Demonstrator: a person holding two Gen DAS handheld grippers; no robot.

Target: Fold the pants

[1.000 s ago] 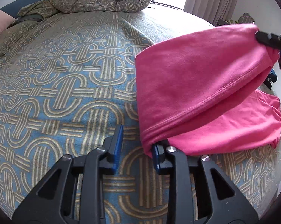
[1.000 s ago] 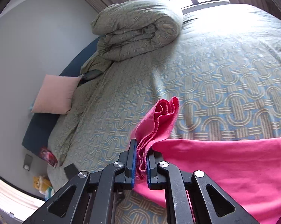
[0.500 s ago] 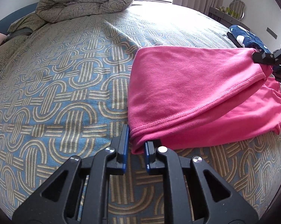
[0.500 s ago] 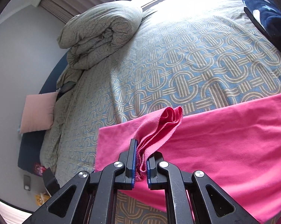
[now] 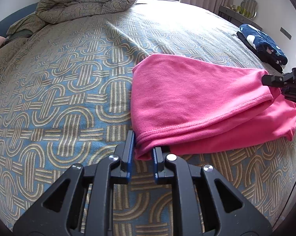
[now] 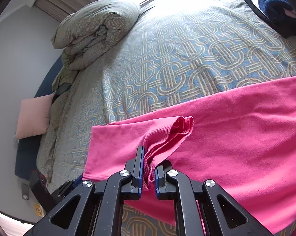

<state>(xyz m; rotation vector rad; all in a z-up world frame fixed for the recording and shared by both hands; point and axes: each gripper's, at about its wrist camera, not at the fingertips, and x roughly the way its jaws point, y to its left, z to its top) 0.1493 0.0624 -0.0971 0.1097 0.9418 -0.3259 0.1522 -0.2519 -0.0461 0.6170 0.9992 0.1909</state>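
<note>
The pink pants (image 5: 187, 98) lie folded over on the patterned bedspread (image 5: 59, 88), the upper layer draped across the lower one. My left gripper (image 5: 143, 157) is shut on the near left corner of the fold, with pink cloth filling the gap between its blue pads. My right gripper (image 6: 148, 177) is shut on a bunched edge of the pants (image 6: 236, 137). In the left wrist view the right gripper (image 5: 273, 80) holds the far right end low over the bed. Part of the left gripper's body (image 6: 69, 186) shows at the lower left of the right wrist view.
A rolled duvet (image 5: 88, 0) lies at the head of the bed. A navy patterned garment (image 5: 264, 43) sits folded at the far right edge. A pink pillow (image 6: 33, 116) lies against the wall. The bed's edge drops off just right of the pants.
My left jaws closed onto the pants' near corner. The right gripper came down with the upper layer, which now lies flatter over the lower one.
</note>
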